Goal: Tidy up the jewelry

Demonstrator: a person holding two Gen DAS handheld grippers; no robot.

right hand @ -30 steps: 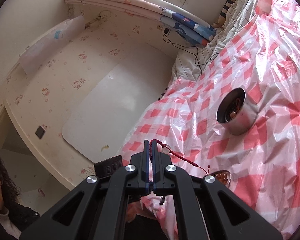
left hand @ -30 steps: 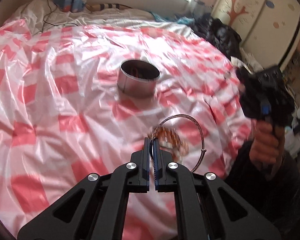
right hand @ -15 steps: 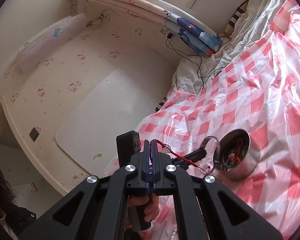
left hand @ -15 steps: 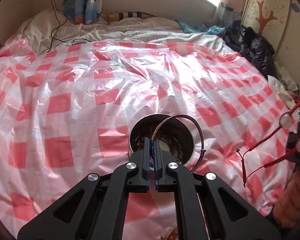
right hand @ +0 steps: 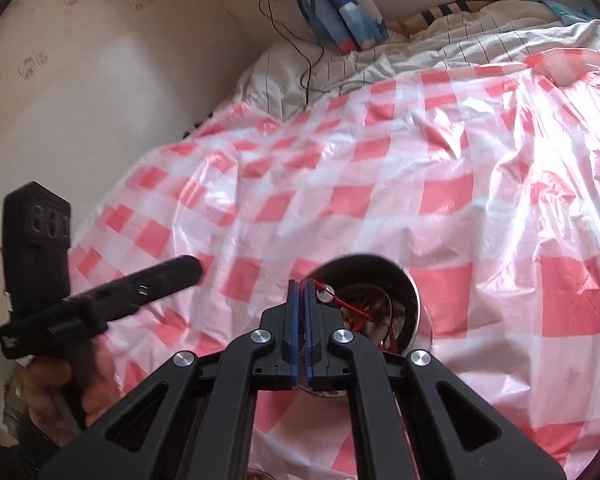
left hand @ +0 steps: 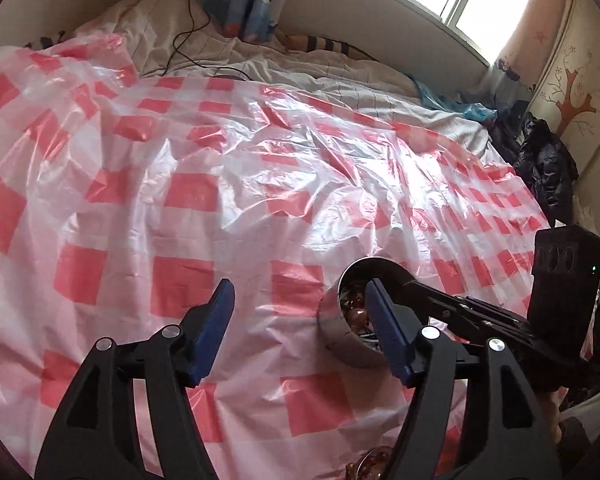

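1. Left wrist view: the left gripper [left hand: 300, 300] hangs over a bed covered by a red-and-white checked plastic sheet [left hand: 188, 192], its blue-padded jaws spread wide and holding nothing.
2. A steel tin [left hand: 346, 328] stands on the sheet just beyond the left gripper's right-hand finger, which overlaps its near rim; brownish beads show inside.
3. The right gripper [left hand: 410, 280] reaches in from the right side of that view, its closed tip above the tin's mouth, with its black camera block raised behind it.
4. At the bottom edge of the left wrist view, an amber bead piece [left hand: 374, 462] lies on the sheet, partly hidden by the gripper frame.
5. Right wrist view: the right gripper [right hand: 300, 292] has its jaws pressed together on a red cord bracelet [right hand: 350, 308], pinched at the tip.
6. The cord, carrying a small pale disc, trails from the jaws down into the tin [right hand: 414, 300], where more red strands and a metal hoop lie tangled.
7. The left gripper [right hand: 188, 270] enters this view from the left, held in a hand [right hand: 56, 384], well clear of the tin.
8. Behind the sheet: a white striped quilt [right hand: 420, 44], a black cable [right hand: 306, 68] and blue patterned fabric [right hand: 340, 12] against the wall.
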